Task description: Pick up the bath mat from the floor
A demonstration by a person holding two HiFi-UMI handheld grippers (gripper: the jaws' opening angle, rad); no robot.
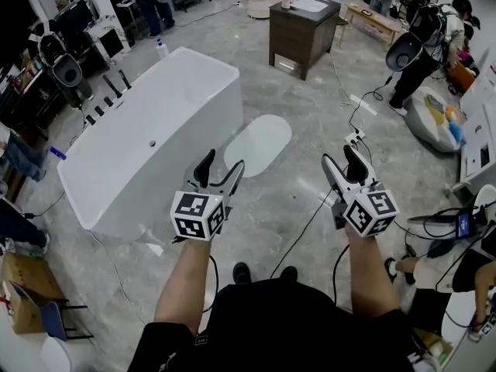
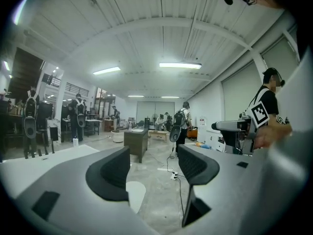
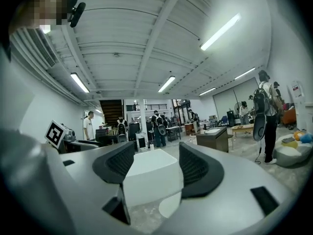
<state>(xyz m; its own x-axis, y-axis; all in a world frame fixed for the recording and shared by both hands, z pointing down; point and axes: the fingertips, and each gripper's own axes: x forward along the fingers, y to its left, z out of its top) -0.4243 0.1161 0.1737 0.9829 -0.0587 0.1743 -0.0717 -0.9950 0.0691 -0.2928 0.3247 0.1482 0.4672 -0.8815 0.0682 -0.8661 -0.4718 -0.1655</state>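
Note:
The bath mat [image 1: 258, 143] is a pale oval lying flat on the grey floor beside the white bathtub [image 1: 155, 130]. My left gripper [image 1: 222, 169] hangs in the air over the mat's near edge, open and empty. My right gripper [image 1: 341, 160] is held to the right of the mat, also open with nothing between its jaws. In the left gripper view the mat [image 2: 134, 195] shows low between the spread jaws of the left gripper [image 2: 154, 168]. The right gripper view frames the tub [image 3: 151, 175] and a sliver of the mat [image 3: 168, 204] between the jaws of the right gripper [image 3: 152, 168].
A dark vanity cabinet [image 1: 302, 29] stands beyond the mat. A power strip [image 1: 354, 138] and black cables trail over the floor to the right. A person [image 1: 426, 45] with gear stands at the far right, near a bean bag [image 1: 435, 118]. Desks and equipment line the left wall.

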